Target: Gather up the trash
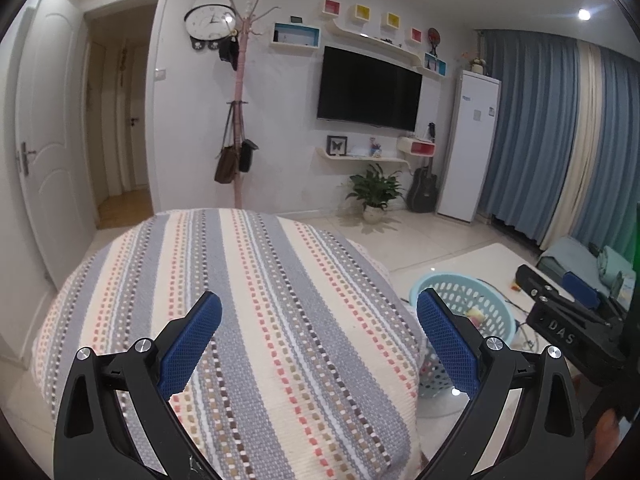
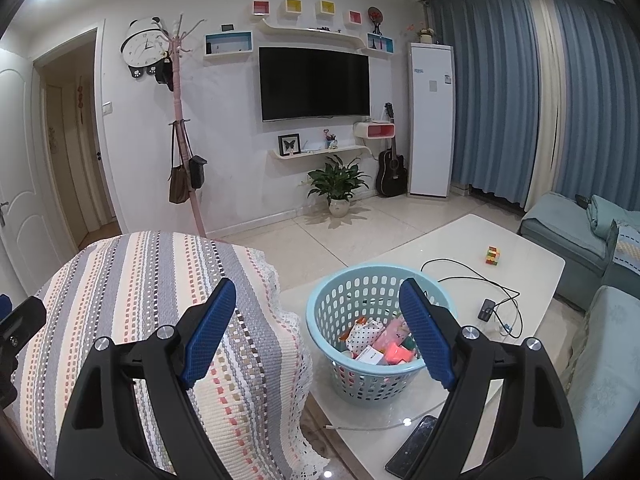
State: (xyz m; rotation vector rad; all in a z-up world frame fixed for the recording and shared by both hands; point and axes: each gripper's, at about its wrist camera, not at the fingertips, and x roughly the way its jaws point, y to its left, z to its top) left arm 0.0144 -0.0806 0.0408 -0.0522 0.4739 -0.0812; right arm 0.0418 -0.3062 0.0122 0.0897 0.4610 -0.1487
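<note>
Right wrist view shows the basket (image 2: 376, 336) of wrappers on the counter (image 2: 472, 248); both the right claw (image 2: 316, 332) and left claw (image 1: 318, 344) hang released, empty. I'd scan slowly for leftover scraps before reaching.

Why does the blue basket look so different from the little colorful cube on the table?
The basket is pale blue, round and full of holes; the cube is blocky with red, yellow and green squares. The basket is far bigger and sits near the table's close edge; the cube sits farther back. The basket holds wrappers and packets; the cube holds nothing. Both rest on the white table.
</note>
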